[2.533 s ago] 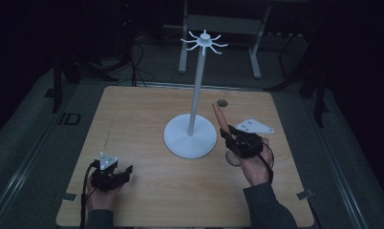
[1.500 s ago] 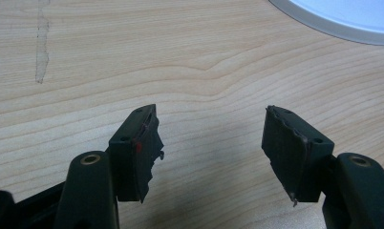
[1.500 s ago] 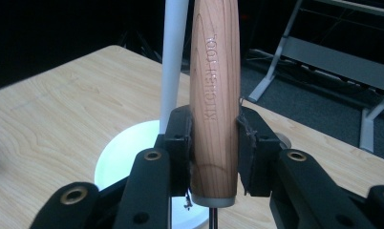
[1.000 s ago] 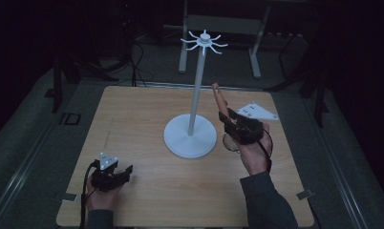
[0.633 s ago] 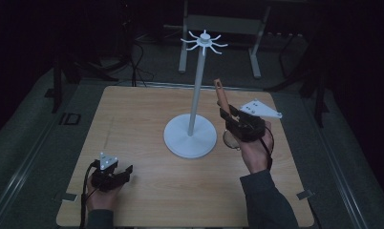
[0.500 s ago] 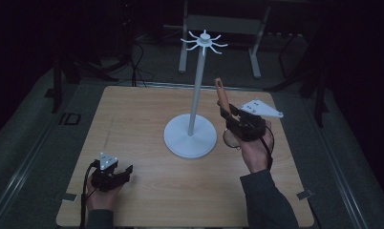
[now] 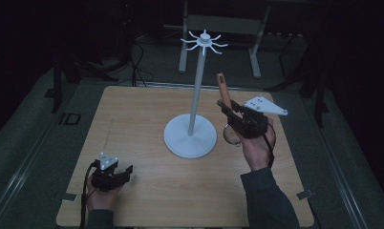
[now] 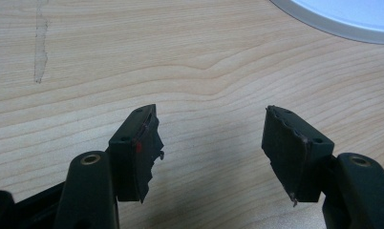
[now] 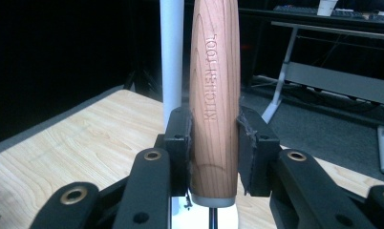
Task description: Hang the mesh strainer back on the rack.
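The right gripper point(image 9: 214, 143) is clamped on the wooden handle point(image 9: 215, 86) of a kitchen tool, held upright just to the right of the white stand point(image 7: 190, 136), with the stand's pole point(image 9: 171, 52) close behind it. The tool's round metal end point(image 7: 230, 135) hangs below the gripper. The left gripper point(image 8: 211, 143) rests spread wide on the table point(image 8: 204, 71), well apart from the stand, toward its near left.

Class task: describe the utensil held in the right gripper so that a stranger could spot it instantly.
Find the white stand at the middle of the wooden table. Just right of its pole, the right gripper clamps a wooden handle pointing upward, the only wooden utensil, stamped KITCHEN TOOL.
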Tool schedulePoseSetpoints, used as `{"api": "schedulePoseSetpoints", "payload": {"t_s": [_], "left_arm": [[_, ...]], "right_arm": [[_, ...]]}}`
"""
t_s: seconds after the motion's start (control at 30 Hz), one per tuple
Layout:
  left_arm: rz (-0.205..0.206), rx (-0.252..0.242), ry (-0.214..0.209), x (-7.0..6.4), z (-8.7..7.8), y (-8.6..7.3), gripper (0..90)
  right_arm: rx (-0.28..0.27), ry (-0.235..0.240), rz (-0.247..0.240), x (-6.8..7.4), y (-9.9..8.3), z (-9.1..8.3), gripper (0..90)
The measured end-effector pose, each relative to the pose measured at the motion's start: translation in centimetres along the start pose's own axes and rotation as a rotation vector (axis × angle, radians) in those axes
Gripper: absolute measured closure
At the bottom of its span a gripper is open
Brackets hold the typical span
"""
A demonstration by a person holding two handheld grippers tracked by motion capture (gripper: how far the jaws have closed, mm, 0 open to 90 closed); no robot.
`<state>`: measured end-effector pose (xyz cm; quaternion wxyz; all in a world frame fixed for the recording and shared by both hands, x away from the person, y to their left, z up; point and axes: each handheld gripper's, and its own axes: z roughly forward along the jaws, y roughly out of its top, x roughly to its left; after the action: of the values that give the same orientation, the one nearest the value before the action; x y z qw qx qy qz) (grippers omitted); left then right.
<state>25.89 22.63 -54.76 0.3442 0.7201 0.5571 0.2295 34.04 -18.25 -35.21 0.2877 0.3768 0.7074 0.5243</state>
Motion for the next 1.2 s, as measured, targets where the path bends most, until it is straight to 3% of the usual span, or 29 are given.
{"api": "schedulePoseSetpoints", "payload": {"t_s": [1.2], "left_arm": [[-0.003, -0.003, -0.001, 0.0, -0.1, 0.0, 37.9]], "right_arm": [[-0.099, 0.042, 0.057, 0.0, 1.9, -0.5, 68.9]]}}
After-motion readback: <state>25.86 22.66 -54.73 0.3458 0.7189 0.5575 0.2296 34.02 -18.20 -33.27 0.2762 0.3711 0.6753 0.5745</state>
